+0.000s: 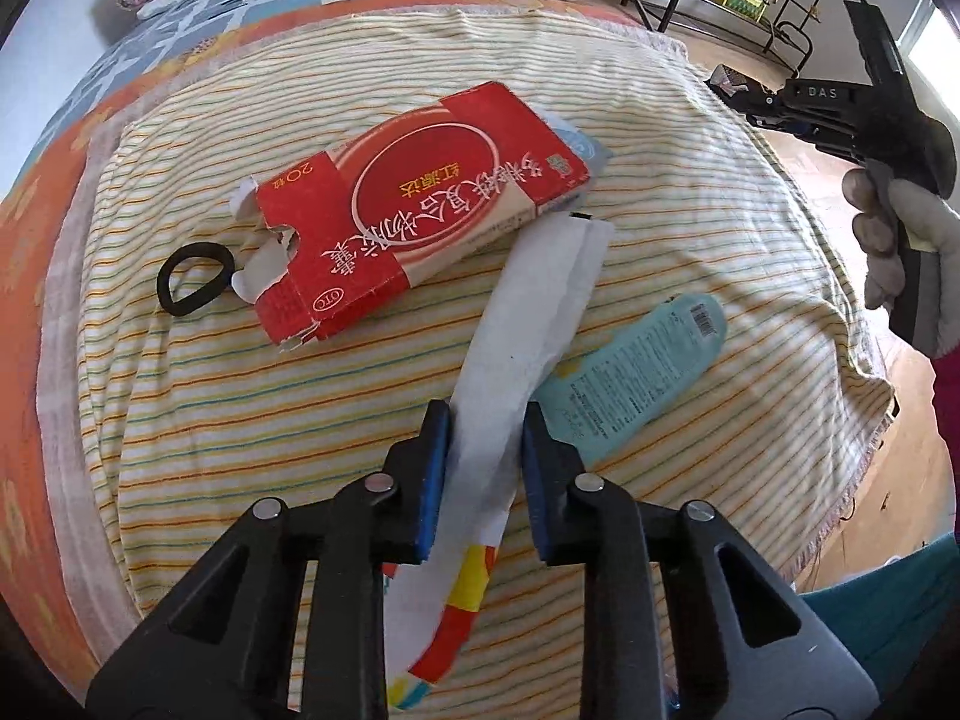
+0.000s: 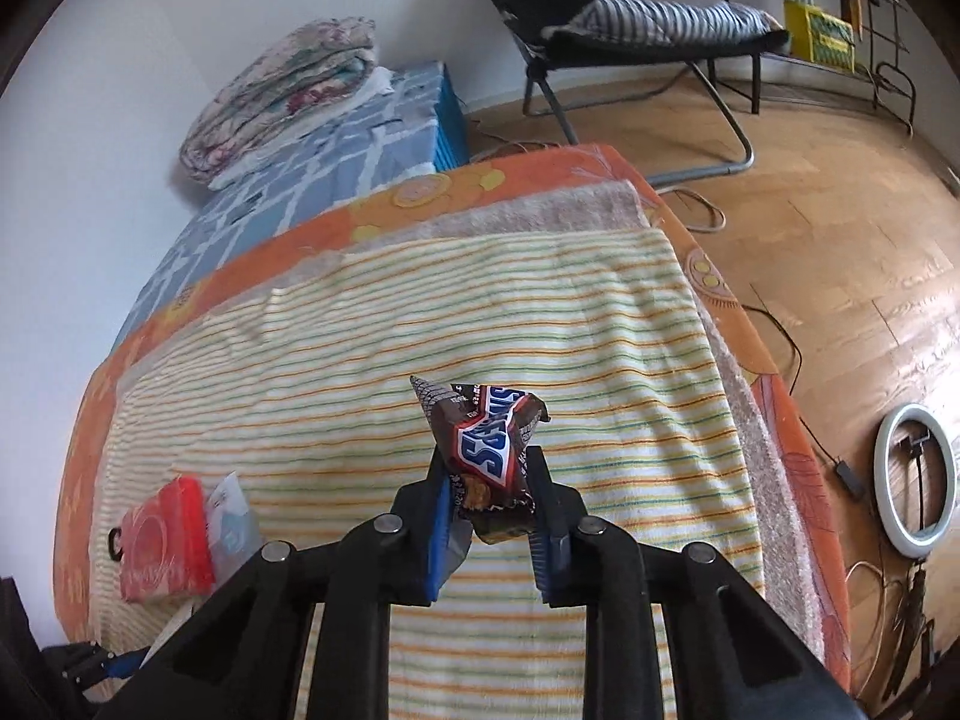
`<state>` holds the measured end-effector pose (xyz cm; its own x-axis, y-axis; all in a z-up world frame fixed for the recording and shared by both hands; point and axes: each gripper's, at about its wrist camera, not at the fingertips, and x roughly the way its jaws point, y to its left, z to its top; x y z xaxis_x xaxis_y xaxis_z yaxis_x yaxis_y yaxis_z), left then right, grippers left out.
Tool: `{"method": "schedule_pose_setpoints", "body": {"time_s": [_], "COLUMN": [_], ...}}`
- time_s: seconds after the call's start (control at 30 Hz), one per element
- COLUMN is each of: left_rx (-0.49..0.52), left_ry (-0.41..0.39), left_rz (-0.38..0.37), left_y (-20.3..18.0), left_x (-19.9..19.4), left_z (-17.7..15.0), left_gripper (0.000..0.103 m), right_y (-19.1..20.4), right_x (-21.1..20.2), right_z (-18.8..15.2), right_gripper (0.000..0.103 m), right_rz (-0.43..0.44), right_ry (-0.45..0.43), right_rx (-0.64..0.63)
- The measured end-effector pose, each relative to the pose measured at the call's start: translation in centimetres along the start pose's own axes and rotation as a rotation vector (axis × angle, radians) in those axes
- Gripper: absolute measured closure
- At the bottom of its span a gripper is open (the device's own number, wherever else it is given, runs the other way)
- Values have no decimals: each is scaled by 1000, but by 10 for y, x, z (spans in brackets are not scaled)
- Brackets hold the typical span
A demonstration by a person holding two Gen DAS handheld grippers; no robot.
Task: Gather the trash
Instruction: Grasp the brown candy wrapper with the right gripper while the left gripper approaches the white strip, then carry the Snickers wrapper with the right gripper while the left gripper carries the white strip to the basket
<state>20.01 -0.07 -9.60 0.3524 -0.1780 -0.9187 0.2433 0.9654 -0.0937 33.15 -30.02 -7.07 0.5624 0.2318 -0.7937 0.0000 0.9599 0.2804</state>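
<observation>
In the left wrist view my left gripper (image 1: 486, 420) is shut on a long white wrapper (image 1: 528, 312) with a red and yellow printed end, which lies across the striped blanket (image 1: 240, 396). Beyond it lies a torn red medicine box (image 1: 414, 210), and a light blue tube (image 1: 636, 372) lies to the right. The right gripper (image 1: 729, 81) shows at the far right, carried by a gloved hand (image 1: 900, 240). In the right wrist view my right gripper (image 2: 486, 468) is shut on a crumpled brown candy bar wrapper (image 2: 486, 438), lifted above the blanket (image 2: 360, 360). The red box (image 2: 165, 546) lies at the lower left.
A black hair tie (image 1: 195, 279) lies left of the red box. A folded quilt (image 2: 282, 96) sits at the head of the bed. On the wooden floor (image 2: 810, 252) stand a folding chair (image 2: 630, 30) and a ring light (image 2: 915, 480), with cables.
</observation>
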Motion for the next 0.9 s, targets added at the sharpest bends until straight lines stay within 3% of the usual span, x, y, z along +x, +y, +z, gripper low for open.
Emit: {"method": "schedule_pose_setpoints", "body": {"time_s": [0.27, 0.53, 0.9], "left_rx": [3, -15, 27], "left_ry": [-43, -111, -176], "left_rz": [1, 20, 42], "left_y": [-7, -7, -26], "left_x": [-22, -63, -111], "left_z": [-7, -26, -84], "left_gripper": [82, 82, 82], "right_y": [21, 68, 118], "right_x": [-42, -95, -164], "right_z": [-20, -54, -147], "right_gripper": [82, 82, 82], "right_rz": [58, 109, 190], "right_ry": [-26, -55, -52], "right_rx": [-51, -180, -342]}}
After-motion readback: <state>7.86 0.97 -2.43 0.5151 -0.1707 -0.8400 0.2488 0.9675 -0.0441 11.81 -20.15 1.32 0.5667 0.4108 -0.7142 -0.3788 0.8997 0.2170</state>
